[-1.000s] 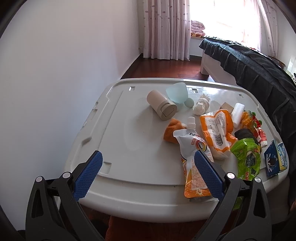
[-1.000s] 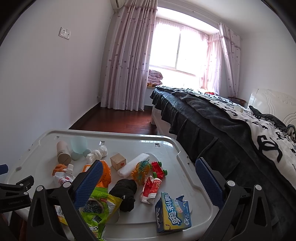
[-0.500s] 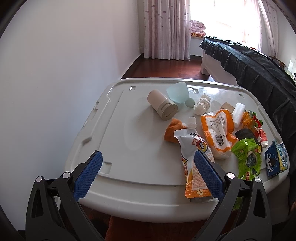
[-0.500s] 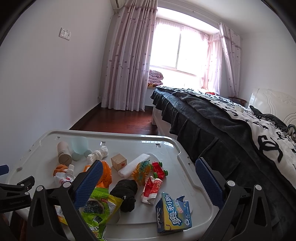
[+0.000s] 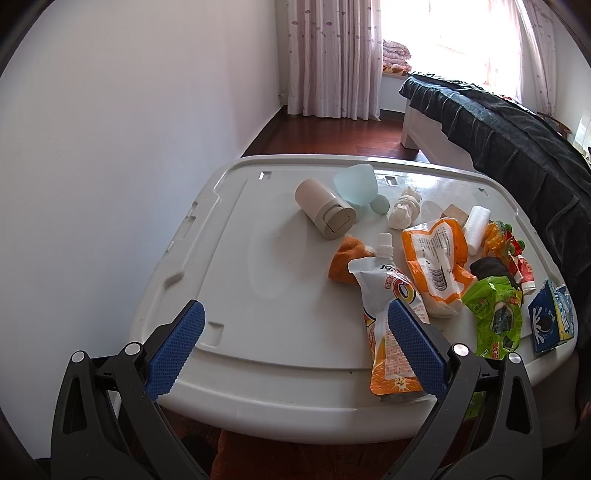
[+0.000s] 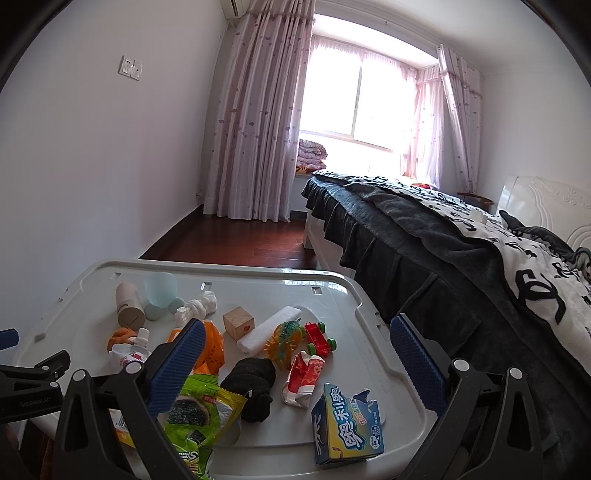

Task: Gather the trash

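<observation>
Both tongs gape wide and hold nothing — left tongs hang over the table's near edge beside the spouted juice pouch, right tongs above the green snack wrapper. Wrappers lie among toys — a sloppy pinch could snag the spiky toy or skid the blue biscuit box off the edge

Daylight floods a bedroom through a wide window hung with sheer pink patterned curtains. Plain white walls meet a dark reddish wooden floor. A white-framed bed, draped in a dark grey blanket and a white throw with black lettering, runs along the right side toward a carved white headboard. Folded pink bedding sits on the windowsill. A white double wall switch is mounted high on the left wall, and a white air conditioner shows at the ceiling.
</observation>
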The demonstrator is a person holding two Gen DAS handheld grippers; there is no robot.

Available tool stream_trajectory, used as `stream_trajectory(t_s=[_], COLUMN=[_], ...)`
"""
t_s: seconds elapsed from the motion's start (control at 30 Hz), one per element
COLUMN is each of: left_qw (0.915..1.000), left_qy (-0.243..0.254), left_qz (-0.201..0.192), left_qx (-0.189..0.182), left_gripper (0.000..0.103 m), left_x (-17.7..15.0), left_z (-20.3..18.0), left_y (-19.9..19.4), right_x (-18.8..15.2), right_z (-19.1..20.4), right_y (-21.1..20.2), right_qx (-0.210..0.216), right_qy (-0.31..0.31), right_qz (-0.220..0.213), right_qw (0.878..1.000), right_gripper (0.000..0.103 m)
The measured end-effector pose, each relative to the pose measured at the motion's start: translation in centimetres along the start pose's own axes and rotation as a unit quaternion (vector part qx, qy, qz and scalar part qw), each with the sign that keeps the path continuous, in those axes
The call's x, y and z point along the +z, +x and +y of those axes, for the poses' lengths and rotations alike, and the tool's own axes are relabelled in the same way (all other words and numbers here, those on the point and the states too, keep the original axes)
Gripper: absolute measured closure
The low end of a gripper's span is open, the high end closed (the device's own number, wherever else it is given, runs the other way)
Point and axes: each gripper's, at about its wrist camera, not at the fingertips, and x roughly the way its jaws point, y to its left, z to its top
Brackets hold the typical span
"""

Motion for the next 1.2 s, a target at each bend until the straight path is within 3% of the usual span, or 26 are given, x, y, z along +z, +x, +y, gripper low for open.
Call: stream_trajectory(t_s=[0.9,1.0,1.13,1.2], left_qw=[1.0,0.9994,0.9921,0.9903], left_qy=[0.0,-0.001,-0.017,-0.013], left_qz=[0.002,0.011,0.034,0.039], left_qx=[-0.001,-0.032,-0.119,-0.133], left_gripper=[0.006,0.006,0.006,0.006], left_x=[-0.1,-0.3,-1.3,-1.7], left_z=[0.0,-0.1,-0.7,-1.4], left_y=[0.1,0.1,0.1,0.3], right_x=[0.2,0.5,0.8,0.8], right_z=[-0.1,-0.3,-1.5,-2.3], right_y=[-0.2,-0.5,-1.0,-1.0], right_qx=[-0.002,-0.01,-0.022,-0.023], right_qy=[0.002,-0.001,0.003,0.012], right_qz=[-0.004,-0.011,-0.02,-0.019], right_qw=[1.0,1.0,1.0,0.999], right_gripper=[0.004,0.004,0.004,0.004])
